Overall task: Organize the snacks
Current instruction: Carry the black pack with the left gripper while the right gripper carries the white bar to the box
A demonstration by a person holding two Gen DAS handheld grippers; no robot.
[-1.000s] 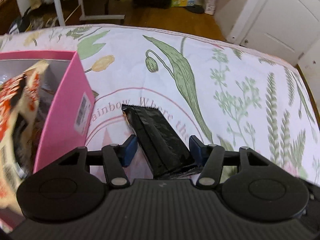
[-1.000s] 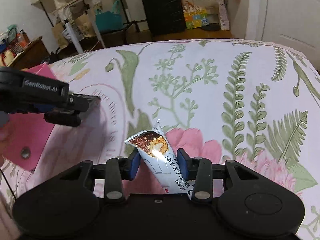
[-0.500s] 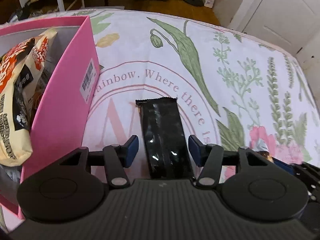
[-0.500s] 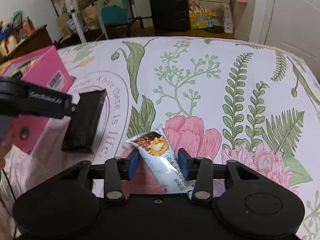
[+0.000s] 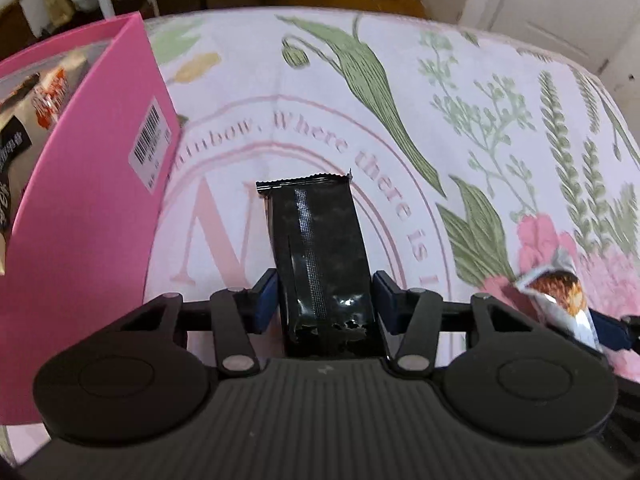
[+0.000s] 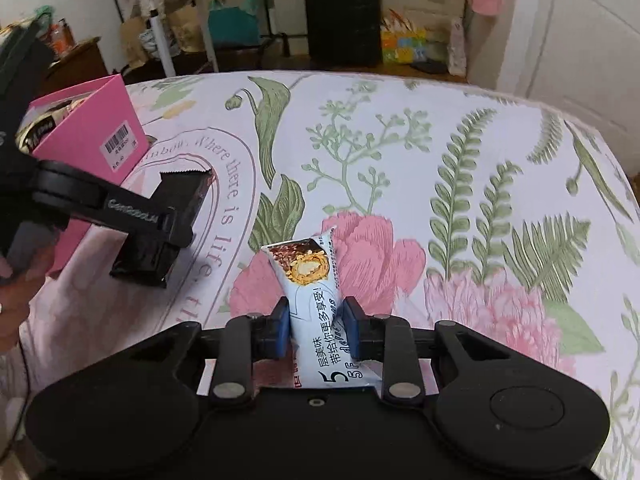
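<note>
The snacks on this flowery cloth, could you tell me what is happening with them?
A person is sorting snacks with two handheld grippers. The left gripper holds a black packet just beside the pink box, which already contains snack bags. The right gripper holds a pale blue snack bar above the tablecloth. Neither one is in the box yet.

Glossy black foil snack bar (image 5: pixel 320 256) points its serrated end to twelve o'clock, sitting between the blue pads. Pale blue-and-white wrapped snack bar (image 6: pixel 320 308), printed with a nutty cookie picture, tilts toward eleven o'clock. At nine o'clock stands the open pink cardboard box (image 5: pixel 92 200), barcode-labelled, snack bags inside.
</note>
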